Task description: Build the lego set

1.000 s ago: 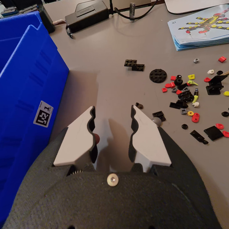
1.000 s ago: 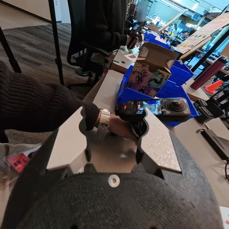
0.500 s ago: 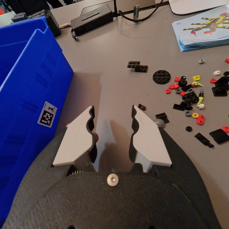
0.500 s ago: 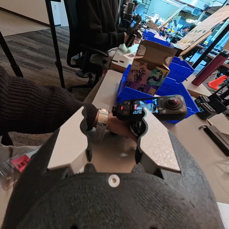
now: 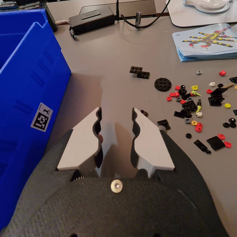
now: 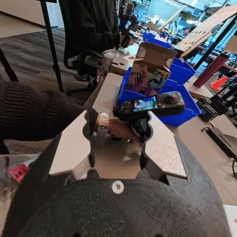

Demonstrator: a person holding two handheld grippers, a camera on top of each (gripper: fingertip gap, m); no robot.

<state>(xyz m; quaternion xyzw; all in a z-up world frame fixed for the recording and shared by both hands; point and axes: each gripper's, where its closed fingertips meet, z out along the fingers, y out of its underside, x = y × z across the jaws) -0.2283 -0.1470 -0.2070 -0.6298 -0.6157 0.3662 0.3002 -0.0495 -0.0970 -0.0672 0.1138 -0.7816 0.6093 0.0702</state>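
Since a second ago the left gripper (image 5: 116, 110) has drawn back and swung left a little, so the loose lego pieces (image 5: 188, 106) sit lower and further right in its view, while the right gripper (image 6: 117, 112) has tilted, its view now canted. Both grippers have their fingers apart with nothing between them; the pieces lie scattered on the grey table (image 5: 102, 53) ahead and to the right of the left fingertips, with a small black piece (image 5: 144, 112) just beside the right-hand finger (image 5: 147, 134). A black stepped plate assembly (image 5: 139, 72) and a round black plate (image 5: 162, 84) lie farther ahead, the instruction booklet (image 5: 205, 43) beyond them, a blue bin (image 5: 25, 77) at the left, and the right view shows a hand (image 6: 121, 127) holding the left gripper's camera (image 6: 151, 105)
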